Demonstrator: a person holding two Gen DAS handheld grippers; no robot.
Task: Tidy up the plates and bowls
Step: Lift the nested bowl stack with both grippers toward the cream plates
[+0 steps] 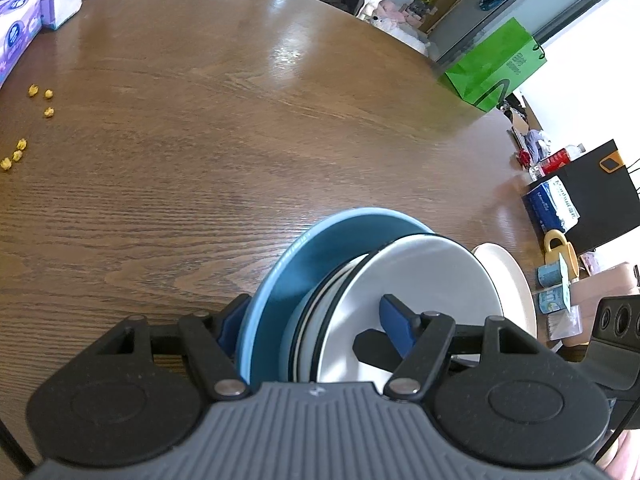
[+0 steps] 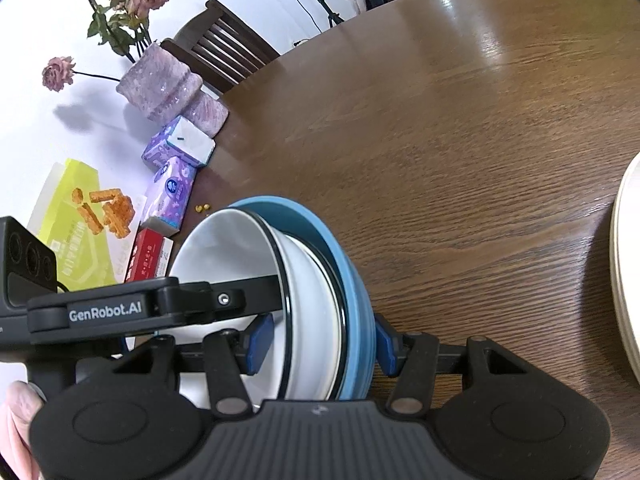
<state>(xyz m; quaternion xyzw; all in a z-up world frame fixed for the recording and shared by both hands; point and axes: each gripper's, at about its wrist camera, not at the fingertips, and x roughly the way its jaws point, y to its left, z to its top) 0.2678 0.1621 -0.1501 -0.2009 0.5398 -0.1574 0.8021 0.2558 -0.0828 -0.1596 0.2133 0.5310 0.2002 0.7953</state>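
A stack of nested dishes, a blue plate (image 1: 304,264) under white black-rimmed bowls (image 1: 416,280), is held between both grippers above the brown table (image 1: 240,120). My left gripper (image 1: 316,320) is shut on one side of the stack, with one blue pad inside the top bowl and the other under the blue plate. My right gripper (image 2: 320,344) is shut on the opposite side of the same stack (image 2: 320,280). The left gripper's body (image 2: 120,312) crosses the right wrist view. A cream plate (image 1: 508,280) lies on the table beyond; it also shows in the right wrist view (image 2: 628,280).
Tissue packs (image 1: 20,36) and yellow crumbs (image 1: 44,100) lie at the table's far left. A vase of dried roses (image 2: 160,84), tissue packs (image 2: 172,188) and snack boxes (image 2: 80,216) stand by the wall. A green bag (image 1: 492,68) and clutter lie beyond the table edge.
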